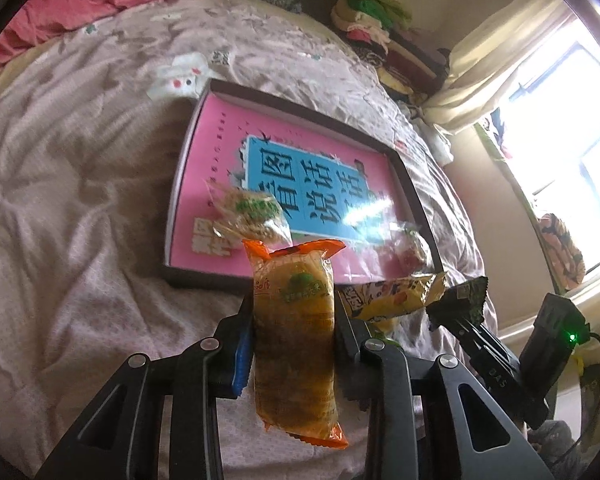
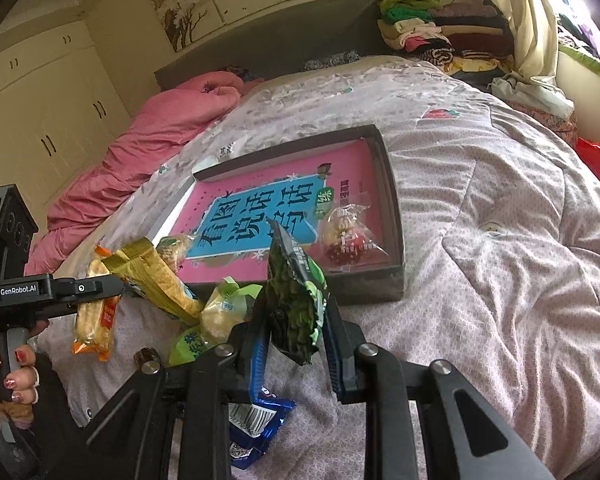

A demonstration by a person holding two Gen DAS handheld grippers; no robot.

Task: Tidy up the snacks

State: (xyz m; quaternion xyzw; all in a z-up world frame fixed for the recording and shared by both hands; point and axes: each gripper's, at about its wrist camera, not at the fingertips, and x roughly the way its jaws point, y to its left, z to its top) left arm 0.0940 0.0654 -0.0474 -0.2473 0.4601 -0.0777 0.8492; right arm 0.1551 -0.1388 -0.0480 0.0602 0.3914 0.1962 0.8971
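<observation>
Left gripper (image 1: 294,320): jaws clamped on orange snack pack (image 1: 294,344).
Right gripper (image 2: 296,320): clamped on green packet (image 2: 296,300).
Box (image 2: 396,216) at bed's middle, 2 snacks inside.
Risk: slick wrappers slipping, landing short of near box edge.

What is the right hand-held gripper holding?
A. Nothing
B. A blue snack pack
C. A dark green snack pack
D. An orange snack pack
C: in the right wrist view the right hand-held gripper is shut on the dark green pack; the blue pack lies on the bed below it, and the orange pack is in the left hand-held gripper.
</observation>
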